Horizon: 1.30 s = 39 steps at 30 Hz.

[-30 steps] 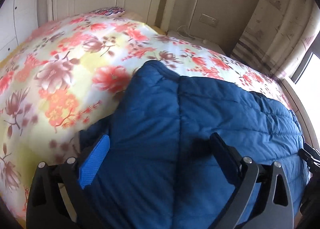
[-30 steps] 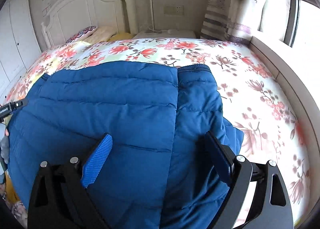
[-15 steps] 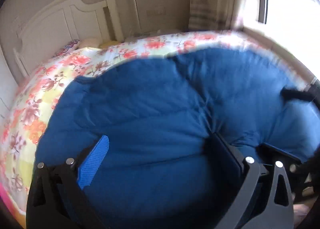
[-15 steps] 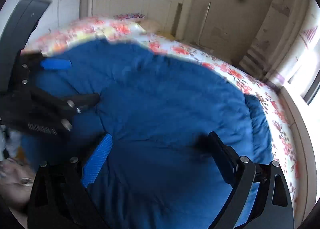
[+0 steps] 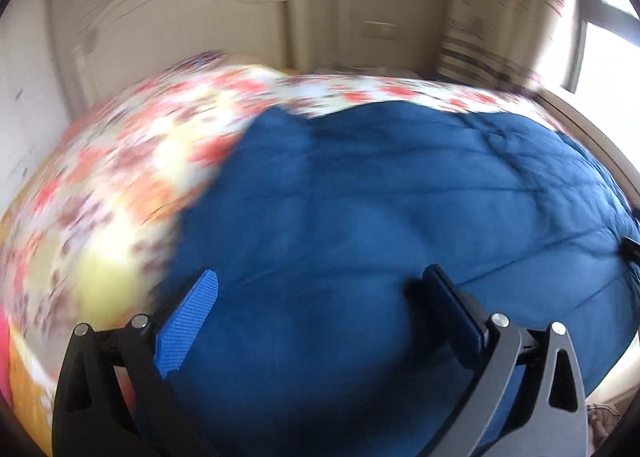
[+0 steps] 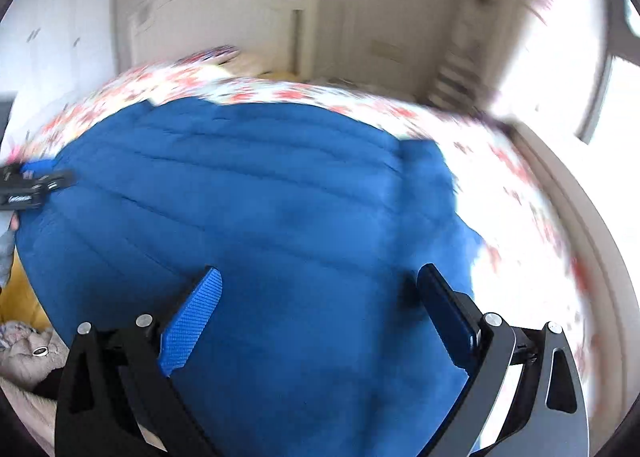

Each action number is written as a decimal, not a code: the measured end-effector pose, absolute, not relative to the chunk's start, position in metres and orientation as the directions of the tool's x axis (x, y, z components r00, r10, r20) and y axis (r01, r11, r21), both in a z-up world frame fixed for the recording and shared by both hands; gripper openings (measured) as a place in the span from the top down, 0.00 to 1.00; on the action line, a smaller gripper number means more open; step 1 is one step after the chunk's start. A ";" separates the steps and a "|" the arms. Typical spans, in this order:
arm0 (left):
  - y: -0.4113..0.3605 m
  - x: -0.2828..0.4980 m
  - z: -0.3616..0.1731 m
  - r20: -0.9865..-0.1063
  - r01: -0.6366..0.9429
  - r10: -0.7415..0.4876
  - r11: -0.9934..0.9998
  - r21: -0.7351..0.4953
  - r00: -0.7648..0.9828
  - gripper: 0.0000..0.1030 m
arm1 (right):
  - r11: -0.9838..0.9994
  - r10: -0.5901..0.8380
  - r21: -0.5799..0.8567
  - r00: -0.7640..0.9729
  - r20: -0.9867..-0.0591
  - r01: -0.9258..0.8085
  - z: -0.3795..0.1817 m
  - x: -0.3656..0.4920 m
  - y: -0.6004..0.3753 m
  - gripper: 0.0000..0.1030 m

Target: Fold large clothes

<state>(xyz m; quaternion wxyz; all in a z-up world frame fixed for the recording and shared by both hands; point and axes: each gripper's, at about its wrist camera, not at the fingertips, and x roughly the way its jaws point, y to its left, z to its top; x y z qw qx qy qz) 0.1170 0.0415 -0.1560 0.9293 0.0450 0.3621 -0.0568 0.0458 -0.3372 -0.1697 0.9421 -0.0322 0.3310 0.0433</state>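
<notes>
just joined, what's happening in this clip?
A person with a gripper in each hand is folding a blue quilted jacket spread on a floral bedspread. The left gripper and right gripper both hang over the jacket, jaws open and holding nothing. Both views are motion-blurred.

— Carrying it all? A bed under a floral cover of red and orange blooms on cream, white headboard at the far end.

— Lying directly on it? A blue quilted puffer jacket, spread broad across the near part, stitched seams running crosswise. Beyond it, by the headboard, a patterned pillow, blurred.
</notes>
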 end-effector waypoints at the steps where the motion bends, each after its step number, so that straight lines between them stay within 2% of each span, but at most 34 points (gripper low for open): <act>1: 0.058 0.114 -0.159 -0.681 0.112 -0.070 0.994 0.017 0.729 0.02 | 0.996 0.079 0.024 0.777 -0.625 -0.082 -0.174 0.041 -0.353 0.09; 3: 0.075 0.113 -0.162 -0.696 0.084 -0.085 0.996 -0.035 0.713 0.02 | 0.995 0.090 0.085 0.775 -0.626 -0.047 -0.178 0.033 -0.370 0.09; 5: 0.084 0.114 -0.164 -0.713 0.060 -0.114 0.993 -0.100 0.692 0.02 | 0.998 0.056 0.064 0.781 -0.622 -0.021 -0.177 0.025 -0.369 0.09; 8: 0.069 0.103 -0.151 -0.691 0.074 -0.095 0.995 -0.061 0.717 0.04 | 0.999 0.012 -0.022 0.808 -0.589 -0.030 -0.165 0.013 -0.344 0.09; 13: 0.032 0.081 -0.131 -0.640 0.158 -0.137 0.987 -0.025 0.756 0.03 | 0.973 0.136 -0.095 0.855 -0.501 -0.211 -0.144 -0.010 -0.277 0.09; 14: 0.024 0.078 -0.131 -0.630 0.161 -0.116 0.987 0.016 0.768 0.03 | 0.962 0.157 -0.117 0.852 -0.499 -0.246 -0.144 -0.011 -0.262 0.09; 16: 0.016 0.076 -0.133 -0.604 0.092 0.005 0.987 0.130 0.797 0.03 | 0.943 0.163 -0.166 0.837 -0.523 -0.288 -0.152 -0.007 -0.239 0.10; 19: 0.033 0.093 -0.143 -0.624 -0.025 0.131 0.984 0.175 0.770 0.03 | 0.929 0.162 -0.193 0.817 -0.553 -0.315 -0.163 -0.003 -0.225 0.10; 22: 0.082 0.104 -0.143 -0.645 -0.205 0.217 0.974 0.096 0.733 0.04 | 0.939 0.167 -0.162 0.817 -0.552 -0.302 -0.162 -0.003 -0.232 0.10; 24: 0.098 0.094 -0.130 -0.609 -0.236 0.199 0.972 0.021 0.768 0.06 | 0.952 0.149 -0.148 0.828 -0.541 -0.267 -0.156 -0.003 -0.239 0.09; 25: 0.097 0.084 -0.117 -0.559 -0.194 0.151 0.981 -0.019 0.815 0.06 | 0.958 0.148 -0.133 0.834 -0.532 -0.255 -0.153 -0.004 -0.243 0.09; 27: 0.080 0.068 -0.101 -0.490 -0.094 0.074 0.995 -0.015 0.869 0.04 | 0.964 0.162 -0.100 0.846 -0.509 -0.245 -0.146 -0.007 -0.248 0.09; 28: 0.059 0.060 -0.096 -0.470 0.004 -0.003 1.000 0.001 0.883 0.04 | 0.964 0.166 -0.097 0.849 -0.502 -0.246 -0.144 -0.006 -0.250 0.09; 31: 0.002 0.057 -0.105 -0.532 0.244 -0.192 0.969 0.029 0.825 0.03 | 0.957 0.170 -0.122 0.846 -0.505 -0.265 -0.145 -0.005 -0.242 0.09; 35: -0.053 0.067 -0.158 -0.677 0.372 -0.189 0.919 0.133 0.711 0.02 | 0.945 0.152 -0.165 0.823 -0.548 -0.284 -0.164 0.004 -0.237 0.07; 37: -0.058 0.070 -0.171 -0.651 0.370 -0.165 0.909 0.191 0.741 0.02 | 0.947 0.164 -0.137 0.803 -0.572 -0.292 -0.177 0.009 -0.242 0.07; 39: -0.057 0.071 -0.171 -0.668 0.378 -0.163 0.906 0.189 0.726 0.02 | 0.948 0.191 -0.108 0.805 -0.562 -0.300 -0.180 0.008 -0.249 0.07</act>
